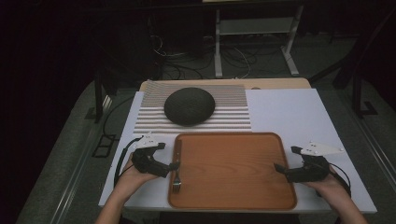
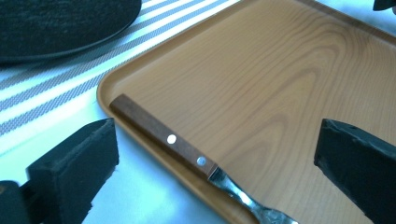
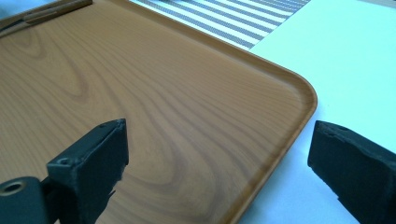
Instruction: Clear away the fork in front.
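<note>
An orange-brown wooden tray [image 1: 233,182] lies on the near half of the white tabletop. A fork [image 1: 177,175] with a wooden handle [image 2: 163,135] rests along the tray's left edge, tines toward the person. My left gripper [image 1: 169,155] sits just left of the tray, open, its jaws spread on either side of the fork handle without touching it. At the tray's right edge my right gripper [image 1: 286,158] is open too, one jaw over the tray [image 3: 140,84] and one over the table, with nothing between them. The fork handle [image 3: 56,11] lies far across the tray.
A dark, round, textured dome-shaped object [image 1: 189,106] rests on a grey-and-white striped mat [image 1: 229,123] behind the tray. The white tabletop [image 1: 289,112] extends to the right of the mat. Cables and a white frame stand on the dark floor beyond.
</note>
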A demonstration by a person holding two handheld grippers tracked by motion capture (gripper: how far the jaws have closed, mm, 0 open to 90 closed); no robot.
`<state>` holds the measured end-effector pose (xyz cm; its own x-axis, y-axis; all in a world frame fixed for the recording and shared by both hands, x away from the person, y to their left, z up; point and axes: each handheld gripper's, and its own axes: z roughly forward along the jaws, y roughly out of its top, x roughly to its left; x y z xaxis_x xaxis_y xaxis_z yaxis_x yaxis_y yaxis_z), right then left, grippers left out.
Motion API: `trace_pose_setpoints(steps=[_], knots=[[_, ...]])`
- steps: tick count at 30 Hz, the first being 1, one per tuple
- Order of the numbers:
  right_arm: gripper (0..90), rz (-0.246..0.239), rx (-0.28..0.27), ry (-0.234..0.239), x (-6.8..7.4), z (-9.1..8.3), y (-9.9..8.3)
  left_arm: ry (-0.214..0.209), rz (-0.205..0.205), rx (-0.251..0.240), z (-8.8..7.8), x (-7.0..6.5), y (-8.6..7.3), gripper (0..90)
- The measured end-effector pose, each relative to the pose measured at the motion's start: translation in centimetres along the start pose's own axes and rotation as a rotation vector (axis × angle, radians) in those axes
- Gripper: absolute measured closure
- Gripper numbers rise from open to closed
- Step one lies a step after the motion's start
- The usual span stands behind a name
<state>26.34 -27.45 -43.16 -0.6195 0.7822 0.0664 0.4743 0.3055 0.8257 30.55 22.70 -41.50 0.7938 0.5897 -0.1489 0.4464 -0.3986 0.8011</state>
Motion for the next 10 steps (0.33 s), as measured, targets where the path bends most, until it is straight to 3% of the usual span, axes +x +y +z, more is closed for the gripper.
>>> trace_pose_setpoints(steps=[10], knots=[[5.0, -0.001, 0.0, 0.0, -0.02, 0.0, -0.03, -0.01, 0.008, -0.001, 0.11, 0.03, -0.09, 0.0]])
